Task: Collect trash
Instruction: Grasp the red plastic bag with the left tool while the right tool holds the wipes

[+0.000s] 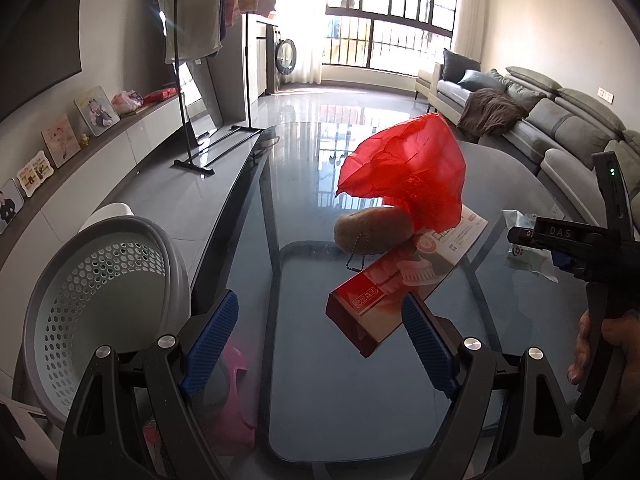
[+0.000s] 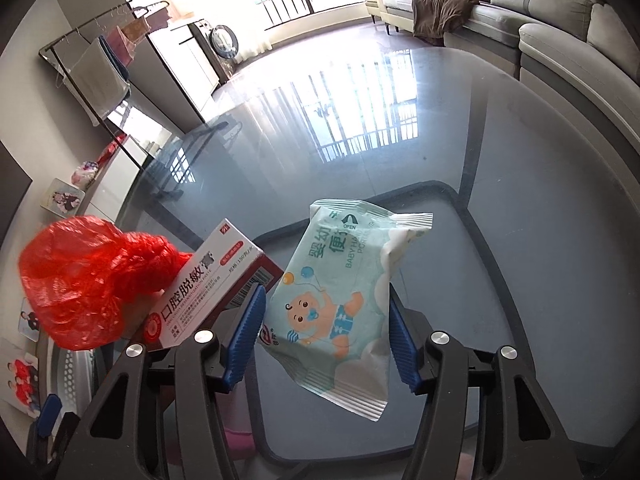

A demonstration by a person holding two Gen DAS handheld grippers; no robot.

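A red-and-white toothpaste box (image 1: 400, 276) lies on the glass table (image 1: 360, 392), with a crumpled red plastic bag (image 1: 404, 172) and a brown pouch (image 1: 374, 230) behind it. My left gripper (image 1: 320, 332) is open just before the box's near end. My right gripper (image 2: 322, 340) is open, its fingers on either side of a pale green baby-wipes packet (image 2: 344, 304) lying on the glass. The box (image 2: 208, 288) and red bag (image 2: 92, 280) lie left of it. The right gripper also shows at the right in the left wrist view (image 1: 560, 240).
A grey perforated waste basket (image 1: 104, 300) stands left of the table. A pink object (image 1: 236, 396) lies under the glass. A grey sofa (image 1: 560, 128) runs along the right. A clothes rack (image 1: 208, 80) and a low cabinet with photo frames (image 1: 60, 140) stand left.
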